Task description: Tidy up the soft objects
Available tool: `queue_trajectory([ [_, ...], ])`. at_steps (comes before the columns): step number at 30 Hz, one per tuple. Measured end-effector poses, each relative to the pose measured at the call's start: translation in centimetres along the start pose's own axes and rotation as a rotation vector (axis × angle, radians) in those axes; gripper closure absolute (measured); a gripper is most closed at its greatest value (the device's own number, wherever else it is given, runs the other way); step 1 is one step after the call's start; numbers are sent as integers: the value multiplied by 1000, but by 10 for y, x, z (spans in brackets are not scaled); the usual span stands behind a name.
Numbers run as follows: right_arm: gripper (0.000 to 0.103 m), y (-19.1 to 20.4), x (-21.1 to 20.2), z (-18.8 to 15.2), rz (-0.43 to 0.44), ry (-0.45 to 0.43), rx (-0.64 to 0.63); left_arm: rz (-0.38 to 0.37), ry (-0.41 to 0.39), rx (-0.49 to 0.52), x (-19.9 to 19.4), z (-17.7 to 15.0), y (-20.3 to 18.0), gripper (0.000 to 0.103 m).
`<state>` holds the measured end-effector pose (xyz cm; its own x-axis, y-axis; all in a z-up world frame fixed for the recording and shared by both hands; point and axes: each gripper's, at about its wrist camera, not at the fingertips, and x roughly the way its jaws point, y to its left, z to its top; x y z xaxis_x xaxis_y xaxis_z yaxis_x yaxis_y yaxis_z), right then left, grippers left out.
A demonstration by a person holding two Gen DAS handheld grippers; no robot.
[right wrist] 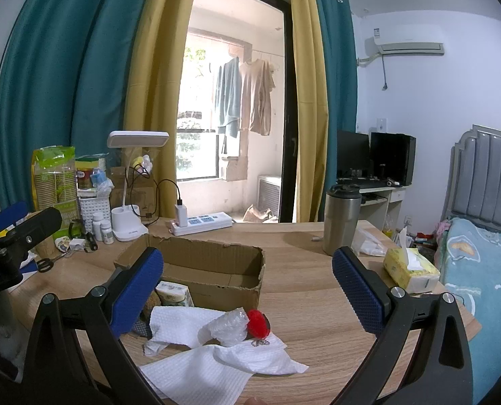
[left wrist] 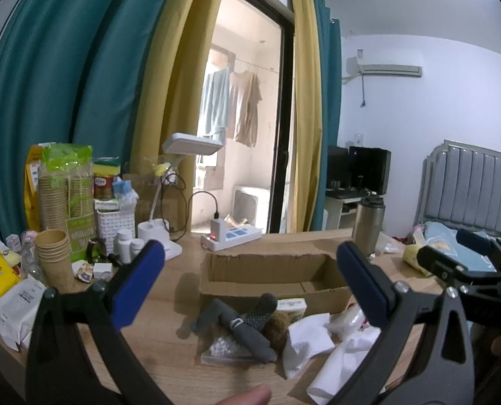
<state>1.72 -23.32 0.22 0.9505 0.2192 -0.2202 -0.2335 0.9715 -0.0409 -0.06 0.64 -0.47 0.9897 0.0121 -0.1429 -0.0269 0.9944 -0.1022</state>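
Observation:
A pile of soft things lies on the wooden desk in front of an open cardboard box (left wrist: pixel 216 290) (right wrist: pixel 226 290). It holds grey socks (left wrist: pixel 243 324), white paper towels (left wrist: pixel 311 337) (right wrist: pixel 182 324), a small tissue pack (left wrist: pixel 291 305) (right wrist: pixel 174 295), crumpled bubble wrap (left wrist: pixel 348 317) (right wrist: pixel 226 327) and a red pompom (right wrist: pixel 258 324). My left gripper (left wrist: pixel 250 287) hovers open above the socks, holding nothing. My right gripper (right wrist: pixel 248 290) hovers open above the bubble wrap and pompom, also holding nothing. The box's inside looks bare.
Paper cups (left wrist: pixel 52 256), packets, small bottles and a white desk lamp (left wrist: pixel 189 145) crowd the left of the desk. A power strip (right wrist: pixel 203 222) lies behind the box. A steel tumbler (right wrist: pixel 340 219) and a yellow tissue box (right wrist: pixel 409 270) stand right, with a bed (right wrist: pixel 486 270) beyond.

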Motion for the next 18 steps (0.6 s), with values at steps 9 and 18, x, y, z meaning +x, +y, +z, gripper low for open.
queue_trajectory([
  [9, 1, 2, -1, 0, 0, 1, 1, 4, 4, 1, 0, 0, 0, 0],
  [18, 1, 1, -1, 0, 0, 2, 2, 0, 3, 3, 0, -1, 1, 0],
])
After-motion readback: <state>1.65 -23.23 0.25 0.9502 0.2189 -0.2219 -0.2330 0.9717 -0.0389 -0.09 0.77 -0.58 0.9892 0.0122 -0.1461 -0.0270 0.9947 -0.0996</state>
